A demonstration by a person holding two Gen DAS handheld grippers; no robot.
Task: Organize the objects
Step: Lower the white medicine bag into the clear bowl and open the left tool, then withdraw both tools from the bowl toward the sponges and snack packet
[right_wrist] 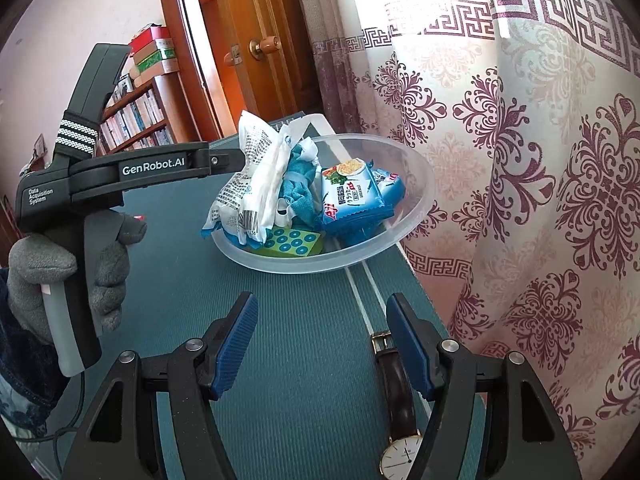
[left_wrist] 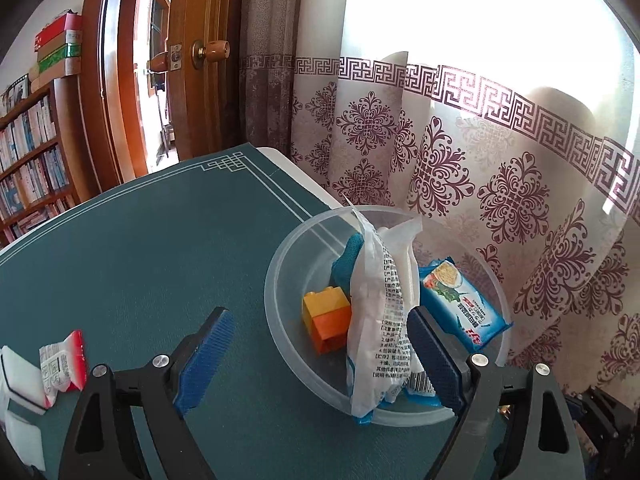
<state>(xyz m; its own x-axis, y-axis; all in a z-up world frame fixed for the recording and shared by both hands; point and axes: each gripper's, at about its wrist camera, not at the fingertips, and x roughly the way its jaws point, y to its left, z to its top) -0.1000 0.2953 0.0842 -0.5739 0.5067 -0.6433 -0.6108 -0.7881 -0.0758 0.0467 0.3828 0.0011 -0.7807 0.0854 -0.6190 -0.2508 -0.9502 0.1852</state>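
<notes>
Both grippers gape empty: left gripper [left_wrist: 320, 360] wide beside the white packet [left_wrist: 376, 320], right gripper [right_wrist: 322, 346] angled down above the watch [right_wrist: 400, 412].

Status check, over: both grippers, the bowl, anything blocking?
Left gripper open, empty, at the bowl. Right gripper open, empty, over the wristwatch. Bowl holds white packet, blue noodle pack, toy blocks. Nothing blocking.

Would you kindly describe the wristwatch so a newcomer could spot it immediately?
Start at the green table mat and follow its white border line toward the near edge beside the curtain. There lies the wristwatch: dark leather strap, white round dial, the only item outside the clear bowl here.
</notes>
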